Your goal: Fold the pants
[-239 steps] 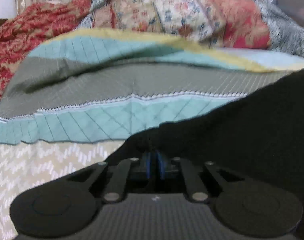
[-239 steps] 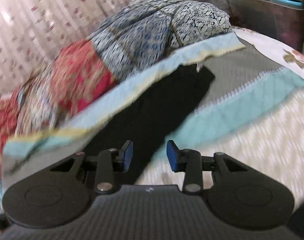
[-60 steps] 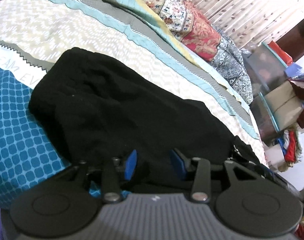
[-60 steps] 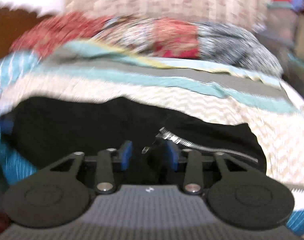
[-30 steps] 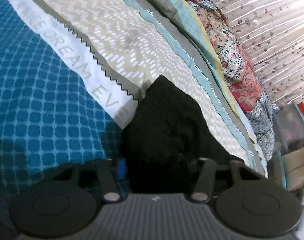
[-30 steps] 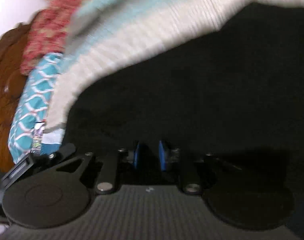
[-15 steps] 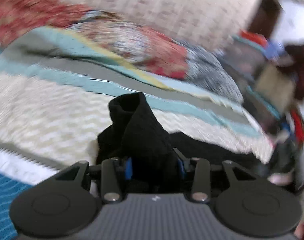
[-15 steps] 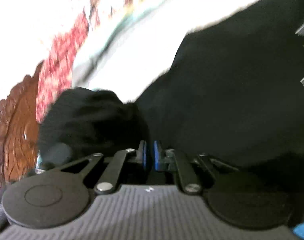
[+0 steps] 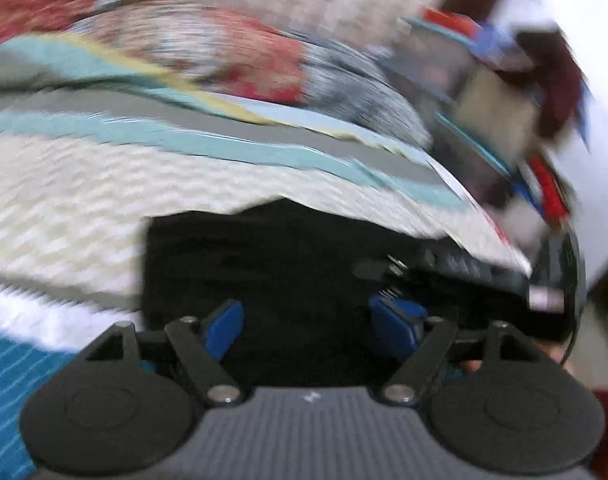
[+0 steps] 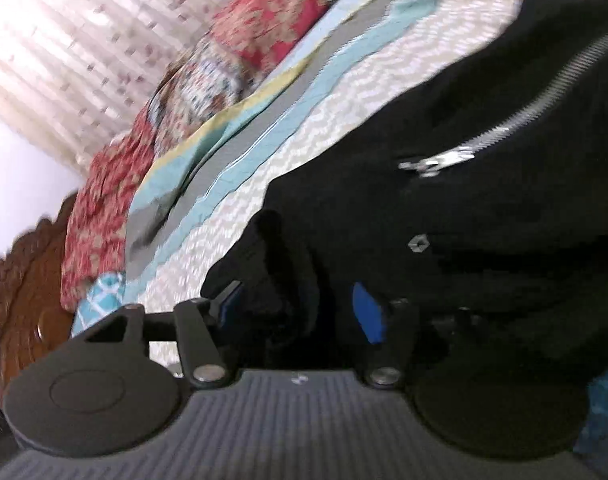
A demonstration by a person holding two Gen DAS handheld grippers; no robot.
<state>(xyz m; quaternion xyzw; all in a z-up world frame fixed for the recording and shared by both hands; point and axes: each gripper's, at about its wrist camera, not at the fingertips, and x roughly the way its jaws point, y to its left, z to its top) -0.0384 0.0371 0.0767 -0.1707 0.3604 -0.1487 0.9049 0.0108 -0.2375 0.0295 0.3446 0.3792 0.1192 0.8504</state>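
The black pants (image 9: 284, 264) lie folded in a flat dark block on the cream zigzag bedspread (image 9: 84, 200). My left gripper (image 9: 312, 326) hovers just above their near edge; its jaws are opening and the blue pads stand wide apart, clear of the cloth. In the right wrist view the pants (image 10: 444, 208) fill the right side, with a silver zipper (image 10: 504, 132) showing. My right gripper (image 10: 300, 308) is low over them with its jaws opening. A hump of black cloth stands between its pads, which do not press it.
A rumpled patchwork quilt (image 9: 244, 60) and striped blanket (image 10: 224, 152) lie along the far side of the bed before a curtain (image 10: 64, 20). Boxes and clothes (image 9: 496, 112) are stacked past the bed's right edge. A carved wooden headboard (image 10: 20, 300) is at left.
The left gripper let go of the bunched black cloth it held up, and the cloth now lies flat. The right gripper's shut jaws have come apart over the pants.
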